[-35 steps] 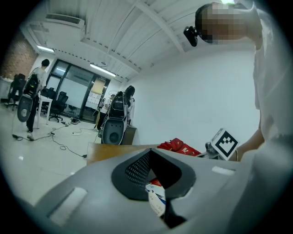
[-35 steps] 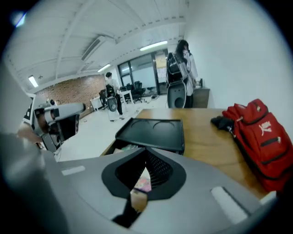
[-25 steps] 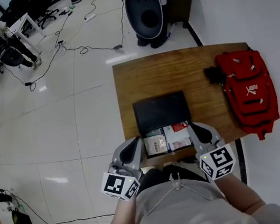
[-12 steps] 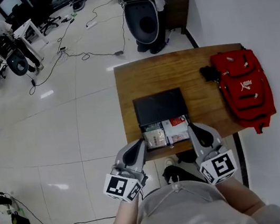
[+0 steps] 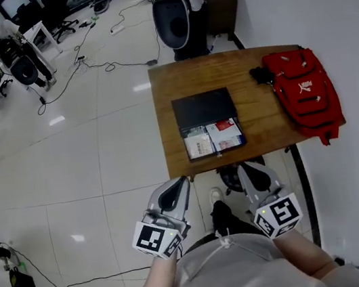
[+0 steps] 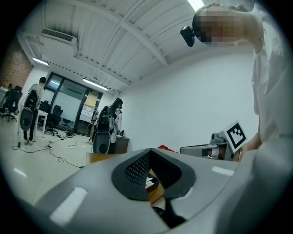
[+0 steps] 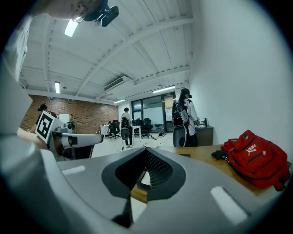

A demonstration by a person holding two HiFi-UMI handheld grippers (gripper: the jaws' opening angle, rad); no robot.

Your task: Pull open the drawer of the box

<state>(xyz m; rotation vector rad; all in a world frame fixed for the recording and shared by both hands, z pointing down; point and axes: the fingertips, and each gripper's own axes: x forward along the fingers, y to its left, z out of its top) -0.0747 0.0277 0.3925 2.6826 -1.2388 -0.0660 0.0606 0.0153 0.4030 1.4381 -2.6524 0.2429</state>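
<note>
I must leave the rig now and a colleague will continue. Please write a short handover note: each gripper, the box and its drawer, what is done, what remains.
The left gripper is shut and empty, and is held in the air short of the table's near edge.
The right gripper is shut and empty beside it, touching nothing.
The box sits on the wooden table. A red backpack lies at the table's right end, apart from the box.
The drawer is pulled out toward the person, with packets showing inside.
Done: the drawer looks open.
Left: probably nothing. Only check whether it should come out further.
</note>
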